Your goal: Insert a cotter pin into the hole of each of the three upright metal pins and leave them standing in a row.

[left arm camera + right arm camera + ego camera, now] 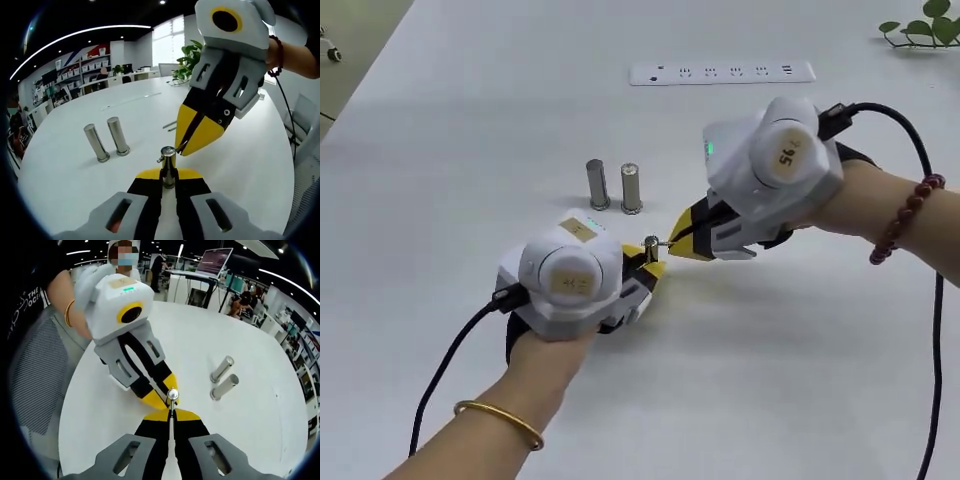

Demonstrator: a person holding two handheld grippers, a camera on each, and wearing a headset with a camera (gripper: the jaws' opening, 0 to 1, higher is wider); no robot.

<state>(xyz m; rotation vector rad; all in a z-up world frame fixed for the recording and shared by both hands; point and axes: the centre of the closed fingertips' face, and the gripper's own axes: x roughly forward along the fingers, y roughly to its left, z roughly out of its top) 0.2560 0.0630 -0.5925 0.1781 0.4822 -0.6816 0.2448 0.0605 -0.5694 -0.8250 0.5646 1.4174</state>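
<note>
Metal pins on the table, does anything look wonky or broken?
Nothing looks broken or spilled. Two metal pins stand upright side by side on the table. The third pin sits apart from that row, clamped in the left gripper's jaws, with the right gripper bringing a cotter pin to its top.

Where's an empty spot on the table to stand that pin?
Bare table lies between the two pins and the power strip, and left of the pins. It is crowded where the left gripper and right gripper meet at the held pin.
</note>
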